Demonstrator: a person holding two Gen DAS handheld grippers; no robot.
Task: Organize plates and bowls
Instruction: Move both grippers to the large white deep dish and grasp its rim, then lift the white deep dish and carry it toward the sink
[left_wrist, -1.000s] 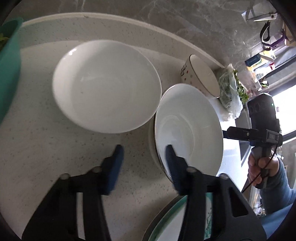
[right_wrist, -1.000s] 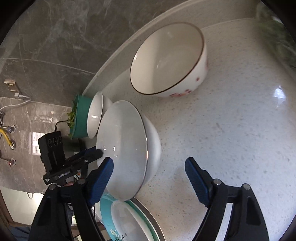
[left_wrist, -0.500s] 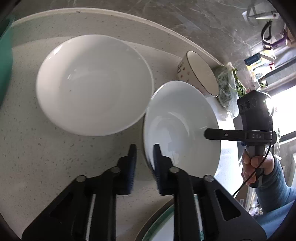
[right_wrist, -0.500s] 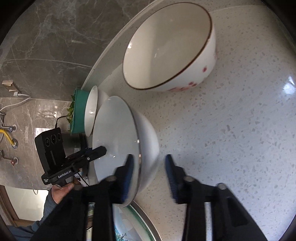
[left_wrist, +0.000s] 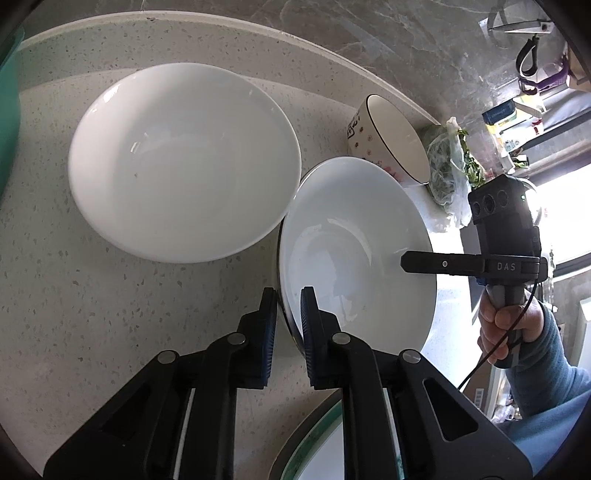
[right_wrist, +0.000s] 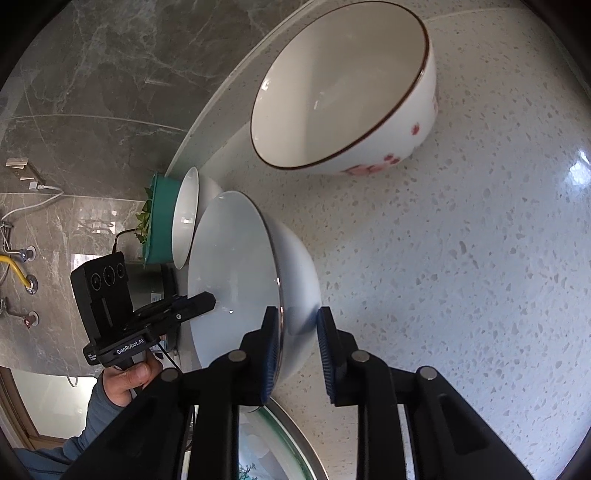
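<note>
The left gripper (left_wrist: 289, 317) angles steeply down at the counter, its 2 blue ribbed pads nipped tight on the near rim of a white bowl (left_wrist: 354, 254). The right gripper (right_wrist: 294, 345) slopes down from the opposite side; its jaws are closing, pads against the same bowl's (right_wrist: 236, 280) rim and curved outer wall. Each gripper is a black plastic frame with round silver pivot pins, held by a hand (left_wrist: 506, 328) in a blue-grey sleeve (left_wrist: 546, 373).

The gripped bowl is glossy, smooth white ceramic, shallow and wide, tipped up on edge between the 2 grippers on a pale speckled stone counter (left_wrist: 74, 314).

Just beside it, touching or nearly so, sits a 2nd plain white bowl (left_wrist: 184, 158), round, wide and upright. Behind stands a deeper bowl (right_wrist: 343, 85) with a thin dark rim and small pink flower marks, leaning on its side. A teal basin (right_wrist: 160, 218) holding greens lies farther left. A green-rimmed patterned plate (left_wrist: 314, 443) shows under the grippers. The wall (right_wrist: 92, 74) is grey veined marble.
</note>
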